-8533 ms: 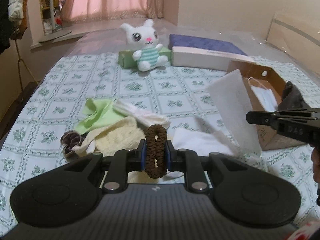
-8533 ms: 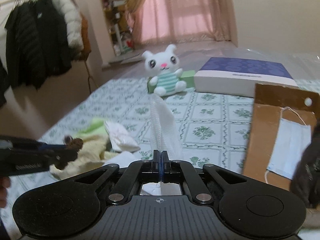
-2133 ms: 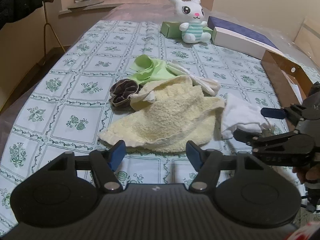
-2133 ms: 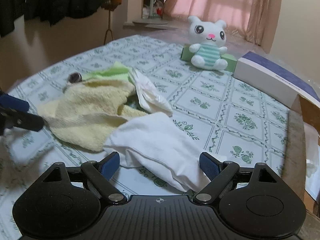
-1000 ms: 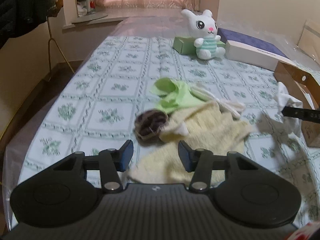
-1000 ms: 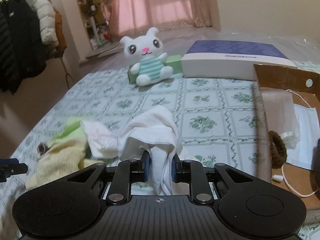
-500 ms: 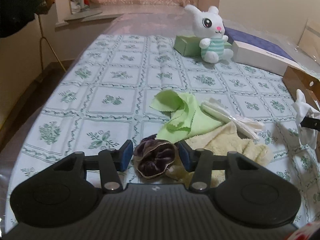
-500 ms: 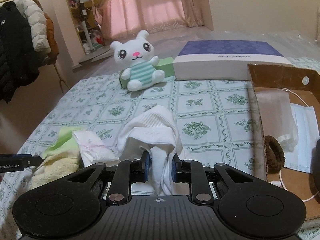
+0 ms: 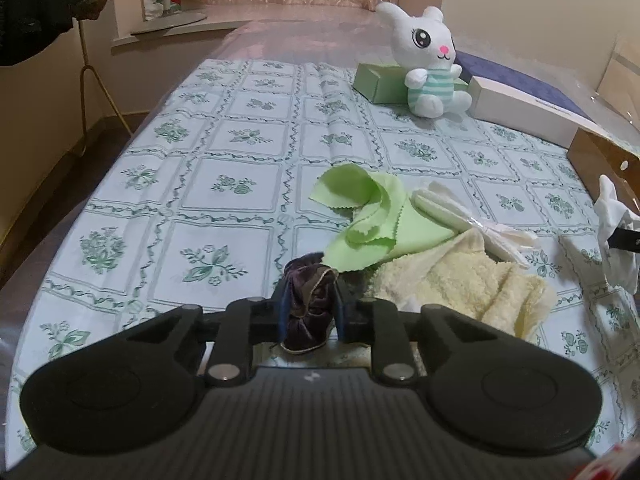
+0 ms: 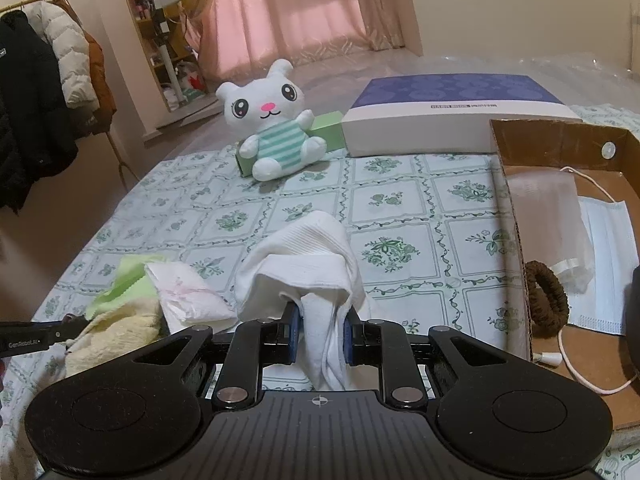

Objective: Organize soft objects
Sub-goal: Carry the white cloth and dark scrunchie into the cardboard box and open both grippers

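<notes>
Where my left claw (image 9: 309, 309) stood wide half a sec ago, it's closing on the purple scrunchie (image 9: 308, 304); right claw (image 10: 320, 338) still grips white cloth (image 10: 304, 272), its lower end hidden.

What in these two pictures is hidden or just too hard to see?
- Left view: the cardboard box's contents, cut off at the frame edge.
- Right view: a dark object in that box, cut by the edge.
- Right view: purple-lidded white box, label print too small.

Left claw (image 9: 309, 305) angled down, jaws closing, apparently pinching something; right claw (image 10: 319, 336) angled down, clamped.
</notes>
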A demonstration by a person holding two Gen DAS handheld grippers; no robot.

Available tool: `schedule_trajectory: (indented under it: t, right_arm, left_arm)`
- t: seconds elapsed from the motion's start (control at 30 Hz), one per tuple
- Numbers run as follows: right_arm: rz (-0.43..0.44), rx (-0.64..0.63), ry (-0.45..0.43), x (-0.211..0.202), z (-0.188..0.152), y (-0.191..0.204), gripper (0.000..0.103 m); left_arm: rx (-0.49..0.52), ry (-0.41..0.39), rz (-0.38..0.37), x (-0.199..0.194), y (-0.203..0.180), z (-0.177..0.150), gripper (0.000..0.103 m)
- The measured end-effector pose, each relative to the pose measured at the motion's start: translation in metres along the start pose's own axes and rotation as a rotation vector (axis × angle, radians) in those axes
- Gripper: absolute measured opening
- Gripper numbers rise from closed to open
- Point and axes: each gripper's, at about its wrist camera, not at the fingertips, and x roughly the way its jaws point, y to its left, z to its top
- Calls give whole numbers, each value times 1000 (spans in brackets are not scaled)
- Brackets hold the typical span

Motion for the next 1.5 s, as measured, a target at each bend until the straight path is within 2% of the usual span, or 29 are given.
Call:
schedule_trajectory:
  t: [0.5, 0.77, 1.0, 1.37, 1.5]
  right_arm:
    - [51, 25, -48, -40, 5, 1, 21]
    - [56, 65, -89, -80, 6, -14, 21]
    - [6, 105, -136, -119, 9, -47, 21]
    - [-107, 156, -198, -156, 30, -127, 21]
    - [-138, 150, -209, -157, 43, -155, 21]
  left_arm:
    - [-42, -90, 35, -66, -2, 8, 19]
    - [2, -147, -27, -97, -38, 22, 19]
    - [89, -183, -150, -105, -106, 41, 19]
    - [247, -195, -376, -77, -263, 79, 19]
    - [290, -188, -425, -59, -316, 93, 19]
